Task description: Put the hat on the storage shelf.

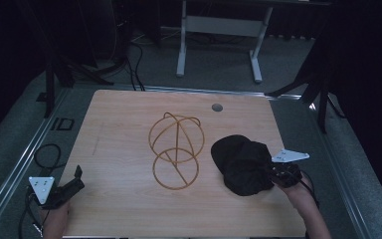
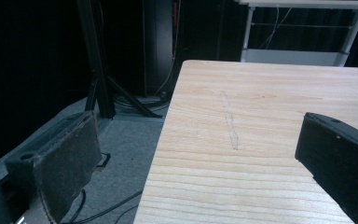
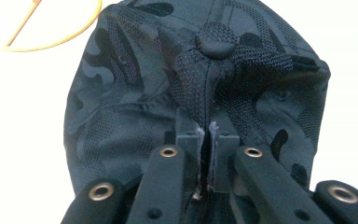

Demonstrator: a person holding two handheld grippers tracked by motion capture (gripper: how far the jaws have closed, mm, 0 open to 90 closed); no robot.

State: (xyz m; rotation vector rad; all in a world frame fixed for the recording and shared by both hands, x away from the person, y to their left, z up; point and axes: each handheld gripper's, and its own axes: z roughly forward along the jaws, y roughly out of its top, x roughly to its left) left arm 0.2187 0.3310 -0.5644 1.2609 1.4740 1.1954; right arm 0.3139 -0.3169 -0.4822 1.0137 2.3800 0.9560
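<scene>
A black camouflage cap [image 1: 242, 164] lies on the wooden table [image 1: 129, 114], right of centre. My right gripper [image 1: 273, 172] is at the cap's right edge. In the right gripper view its jaws stand pressed together, pinching a fold of the cap's [image 3: 191, 79] fabric just below the crown button. A wooden wire hat stand [image 1: 175, 149] rests in the middle of the table, left of the cap. My left gripper [image 1: 77, 177] sits at the table's near left corner. In the left gripper view its jaws stand wide apart with nothing between them.
A grey round grommet [image 1: 217, 107] is set in the table near its far edge. Cables [image 1: 45, 154] lie on the floor to the left. A white desk frame [image 1: 219, 40] stands behind the table.
</scene>
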